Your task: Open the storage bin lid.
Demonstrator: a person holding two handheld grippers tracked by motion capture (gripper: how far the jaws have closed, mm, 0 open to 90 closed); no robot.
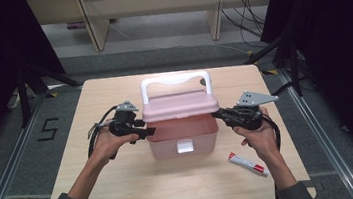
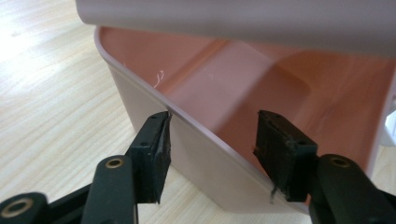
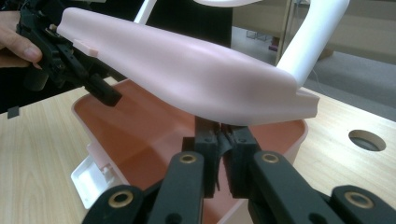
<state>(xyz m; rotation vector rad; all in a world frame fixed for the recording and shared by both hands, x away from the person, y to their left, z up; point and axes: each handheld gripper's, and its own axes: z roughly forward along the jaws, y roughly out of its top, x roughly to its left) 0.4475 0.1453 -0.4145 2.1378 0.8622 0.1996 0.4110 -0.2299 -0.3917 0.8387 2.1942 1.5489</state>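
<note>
From the high view, a pink box sits mid-table with its lid raised partway and a white handle standing above it; the left gripper meets the box at its left wall, the right gripper at its right rim, and a tube lies near the box's front right corner, apart from it. In the left gripper view, the jaws straddle the box's wall: one pad sits outside, just touching the rim, the other pad hangs inside the box, clear of the wall, so the gap is middling and nothing is clamped yet (the lid's edge runs across above). In the right gripper view, the jaws stand all but shut, pinched at the box's rim just under the lid; whether they nip the rim or something thin on it I cannot tell. The left gripper shows at the box's far side, and the latch hangs open off the front. The step in hand looks like steadying the box on both sides with the lid half up. I judge that the next move calls for the left jaws to narrow squarely on the wall, without shoving the box sideways, before the lid is swung either way.
</note>
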